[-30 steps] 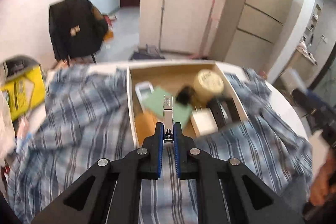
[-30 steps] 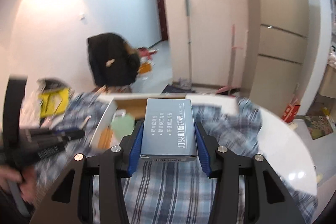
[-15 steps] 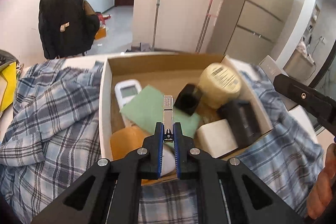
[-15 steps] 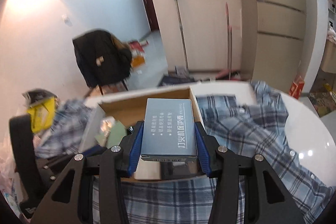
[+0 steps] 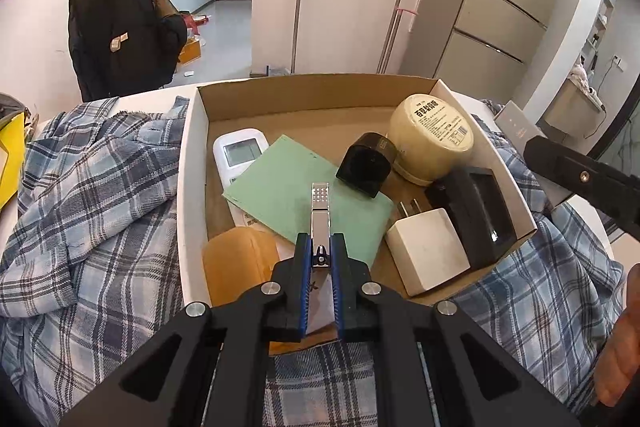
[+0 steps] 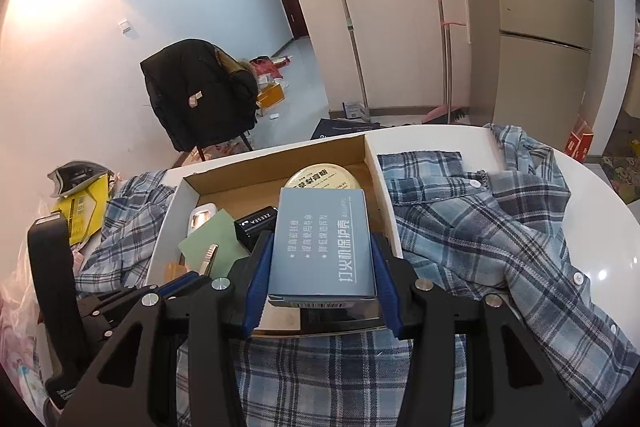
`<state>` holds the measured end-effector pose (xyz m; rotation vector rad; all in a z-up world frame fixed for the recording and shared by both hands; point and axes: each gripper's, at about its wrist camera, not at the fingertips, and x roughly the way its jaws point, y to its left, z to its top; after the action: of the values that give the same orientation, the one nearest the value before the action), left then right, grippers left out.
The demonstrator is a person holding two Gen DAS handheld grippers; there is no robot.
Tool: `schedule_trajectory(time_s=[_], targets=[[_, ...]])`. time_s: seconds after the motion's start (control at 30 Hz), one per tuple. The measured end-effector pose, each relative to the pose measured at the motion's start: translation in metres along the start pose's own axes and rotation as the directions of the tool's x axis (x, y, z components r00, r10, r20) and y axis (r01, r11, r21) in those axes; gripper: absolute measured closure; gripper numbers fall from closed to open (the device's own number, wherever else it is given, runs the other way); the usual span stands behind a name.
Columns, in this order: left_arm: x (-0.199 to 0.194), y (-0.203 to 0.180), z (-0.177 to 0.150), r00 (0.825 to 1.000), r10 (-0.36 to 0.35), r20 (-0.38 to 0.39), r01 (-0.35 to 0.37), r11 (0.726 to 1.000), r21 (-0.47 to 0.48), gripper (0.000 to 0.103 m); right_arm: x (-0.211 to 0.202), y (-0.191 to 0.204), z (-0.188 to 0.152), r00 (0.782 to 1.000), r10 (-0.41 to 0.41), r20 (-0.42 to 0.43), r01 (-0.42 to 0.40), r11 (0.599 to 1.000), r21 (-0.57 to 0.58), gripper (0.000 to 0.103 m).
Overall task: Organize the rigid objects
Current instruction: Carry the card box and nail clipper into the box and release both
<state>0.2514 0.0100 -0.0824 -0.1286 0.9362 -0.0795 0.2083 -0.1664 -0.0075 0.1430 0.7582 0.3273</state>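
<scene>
My left gripper (image 5: 320, 259) is shut on a silver nail clipper (image 5: 320, 211), held over the near part of an open cardboard box (image 5: 192, 163). The box holds a white thermometer (image 5: 240, 155), a green card (image 5: 296, 195), a black cube (image 5: 366, 163), a cream round tin (image 5: 432, 139), a white charger (image 5: 428, 251), a black case (image 5: 476, 211) and an orange piece (image 5: 236, 267). My right gripper (image 6: 322, 267) is shut on a grey-blue box (image 6: 322, 247) with white print, above the cardboard box's (image 6: 380, 187) near right side. The clipper also shows in the right wrist view (image 6: 209, 257).
A blue plaid shirt (image 5: 88, 195) lies around the box on a white round table (image 6: 600, 211). Yellow packaging (image 6: 84, 207) sits at the left. A chair with a black coat (image 6: 196, 95), a mop (image 6: 348, 23) and a fridge (image 5: 504, 11) stand beyond the table.
Both grippers have moved forward over the cardboard box, each keeping its object. The box now looms larger and nearer in both views.
</scene>
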Motion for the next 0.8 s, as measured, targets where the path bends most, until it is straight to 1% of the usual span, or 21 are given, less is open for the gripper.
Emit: schedule_trajectory(time_s=[0.1,0.17,0.2,0.23,0.27,0.3,0.33,0.37,0.43,0.47,0.5,0.57,0.6,0.63,0.67,0.7,0.77,0.8], targets=[[-0.002,0.002,0.0,1.0,-0.016,0.012,0.016,1.0,-0.004,0.093,0.002,-0.001,-0.001,1.0,0.017,-0.002,-0.017,1.0,0.013,0.057],[-0.007,0.005,0.001,0.999,-0.027,0.043,0.028,1.0,-0.014,0.091,0.002,-0.001,-0.001,0.999,0.036,0.0,-0.036,0.999,0.019,0.057],[-0.012,0.007,0.002,0.997,-0.031,0.066,0.033,0.999,-0.021,0.085,0.002,-0.001,-0.001,0.999,0.044,0.004,-0.045,0.999,0.02,0.057],[-0.018,0.009,0.002,0.995,-0.036,0.092,0.039,0.999,-0.029,0.071,0.002,0.0,-0.002,0.999,0.054,0.011,-0.054,0.998,0.021,0.057],[-0.024,0.011,0.003,0.991,-0.037,0.128,0.042,0.998,-0.039,0.061,0.002,0.001,-0.003,0.998,0.06,0.016,-0.06,0.998,0.02,0.057],[-0.034,0.013,0.003,0.983,-0.032,0.181,0.041,0.998,-0.049,0.038,0.002,0.002,-0.004,0.998,0.067,0.021,-0.068,0.997,0.022,0.057],[-0.047,0.015,0.003,0.967,-0.012,0.256,0.029,0.998,-0.061,0.021,0.003,0.003,-0.005,0.997,0.076,0.027,-0.077,0.997,0.024,0.057],[-0.058,0.016,0.001,0.947,0.011,0.322,0.012,0.997,-0.07,0.016,0.004,0.005,-0.007,0.996,0.09,0.029,-0.091,0.996,0.025,0.057],[-0.083,0.018,-0.003,0.888,0.059,0.455,-0.024,0.996,-0.082,0.015,0.009,0.011,-0.011,0.994,0.112,0.016,-0.112,0.994,0.014,0.057],[-0.092,0.019,-0.004,0.867,0.072,0.493,-0.034,0.996,-0.086,0.015,0.012,0.016,-0.013,0.992,0.124,0.005,-0.124,0.992,0.002,0.057],[-0.097,0.02,-0.005,0.853,0.073,0.516,-0.032,0.996,-0.089,0.015,0.015,0.02,-0.015,0.991,0.133,-0.005,-0.133,0.991,-0.006,0.057],[-0.107,0.025,-0.009,0.825,0.046,0.563,0.008,0.996,-0.093,0.013,0.02,0.025,-0.019,0.989,0.144,-0.023,-0.144,0.989,-0.014,0.057],[-0.109,0.028,-0.01,0.817,0.033,0.575,0.026,0.995,-0.094,0.009,0.022,0.027,-0.021,0.989,0.145,-0.033,-0.146,0.989,-0.019,0.057],[-0.11,0.029,-0.01,0.812,0.027,0.583,0.034,0.995,-0.094,0.0,0.025,0.029,-0.022,0.988,0.148,-0.044,-0.149,0.988,-0.028,0.057],[-0.111,0.029,-0.009,0.807,0.024,0.59,0.038,0.995,-0.092,0.0,0.027,0.031,-0.024,0.987,0.153,-0.052,-0.155,0.987,-0.04,0.057],[-0.113,0.028,-0.01,0.798,0.029,0.602,0.03,0.996,-0.088,0.0,0.029,0.034,-0.025,0.985,0.159,-0.063,-0.163,0.985,-0.064,0.057],[-0.115,0.024,-0.01,0.792,0.043,0.609,0.005,0.997,-0.077,0.0,0.032,0.041,-0.027,0.986,0.147,-0.077,-0.155,0.982,-0.109,0.057],[-0.117,0.023,-0.009,0.793,0.044,0.607,-0.006,0.998,-0.065,0.0,0.033,0.043,-0.029,0.987,0.14,-0.079,-0.149,0.981,-0.12,0.057]])
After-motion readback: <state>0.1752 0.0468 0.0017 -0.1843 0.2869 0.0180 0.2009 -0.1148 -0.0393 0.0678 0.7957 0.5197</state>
